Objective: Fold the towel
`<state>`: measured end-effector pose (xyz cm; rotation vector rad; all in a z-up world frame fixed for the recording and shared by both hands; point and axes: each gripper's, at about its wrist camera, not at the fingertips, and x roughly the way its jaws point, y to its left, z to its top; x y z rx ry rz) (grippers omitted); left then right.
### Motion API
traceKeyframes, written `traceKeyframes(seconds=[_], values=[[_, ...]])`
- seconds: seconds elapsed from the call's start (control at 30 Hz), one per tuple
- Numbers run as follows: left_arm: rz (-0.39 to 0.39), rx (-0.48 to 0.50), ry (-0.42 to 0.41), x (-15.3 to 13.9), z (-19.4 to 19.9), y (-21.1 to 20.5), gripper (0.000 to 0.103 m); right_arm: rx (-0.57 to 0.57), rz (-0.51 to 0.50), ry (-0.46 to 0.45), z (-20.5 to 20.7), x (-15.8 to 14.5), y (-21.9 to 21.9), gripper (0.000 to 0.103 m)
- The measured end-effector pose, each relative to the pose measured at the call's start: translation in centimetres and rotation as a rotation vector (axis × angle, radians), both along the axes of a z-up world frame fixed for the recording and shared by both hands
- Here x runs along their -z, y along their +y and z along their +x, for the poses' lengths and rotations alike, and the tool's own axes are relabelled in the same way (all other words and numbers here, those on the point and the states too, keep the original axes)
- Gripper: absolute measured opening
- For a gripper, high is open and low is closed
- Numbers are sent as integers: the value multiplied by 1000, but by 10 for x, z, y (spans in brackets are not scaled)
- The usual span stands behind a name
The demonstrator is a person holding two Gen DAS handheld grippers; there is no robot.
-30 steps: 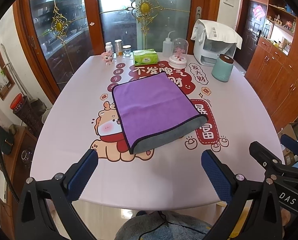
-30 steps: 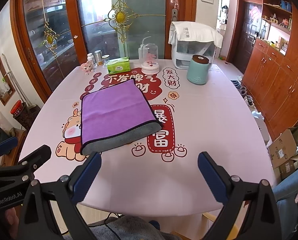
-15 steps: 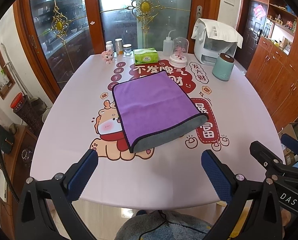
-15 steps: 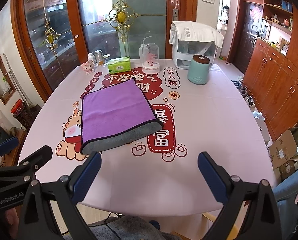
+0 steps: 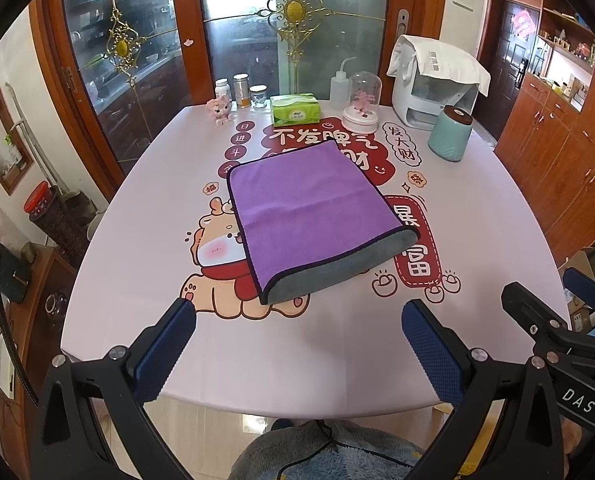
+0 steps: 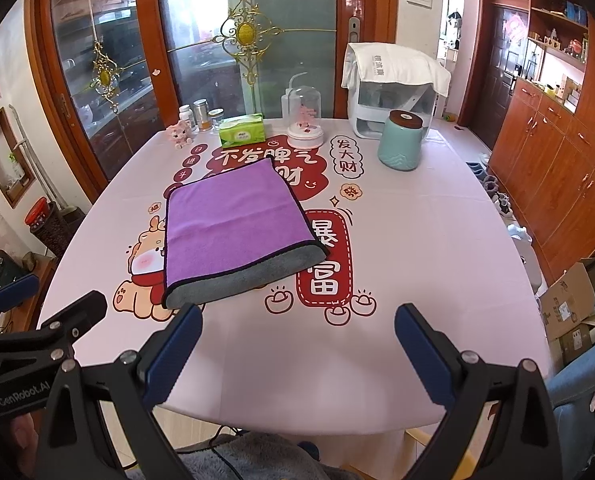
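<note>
A purple towel (image 5: 305, 216) with a grey underside lies folded flat on the printed tablecloth, its grey layer showing along the near edge. It also shows in the right wrist view (image 6: 233, 232). My left gripper (image 5: 297, 344) is open and empty, held back over the table's near edge, short of the towel. My right gripper (image 6: 297, 344) is open and empty, also at the near edge, to the right of the towel's near corner. The right gripper's body (image 5: 557, 332) shows at the right of the left wrist view.
At the table's far side stand a green tissue box (image 5: 295, 109), jars (image 5: 240, 91), a pink figurine (image 5: 219, 108), a glass dome (image 5: 361, 104), a squeeze bottle (image 5: 339, 84), a teal canister (image 5: 450, 134) and a white appliance (image 5: 433, 80). Cardboard boxes (image 6: 573, 304) sit on the floor at right.
</note>
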<state>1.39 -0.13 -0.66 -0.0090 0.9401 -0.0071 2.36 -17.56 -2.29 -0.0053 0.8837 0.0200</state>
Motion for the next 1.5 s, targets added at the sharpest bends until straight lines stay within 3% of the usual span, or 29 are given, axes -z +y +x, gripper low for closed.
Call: traceKeyframes(seconds=[0.47, 0.77, 1.17, 1.5], values=[[-2, -28, -4, -1, 2, -3, 103, -30, 8, -4, 8, -1, -14, 98], [1, -92, -14, 2, 10, -7, 103, -109, 1, -17, 22, 2, -24, 98], [-19, -287, 40, 37, 23, 25, 103, -194, -12, 33, 64, 35, -47, 98], [36, -291, 79, 72, 39, 38, 103, -259, -3, 96, 100, 69, -51, 98]])
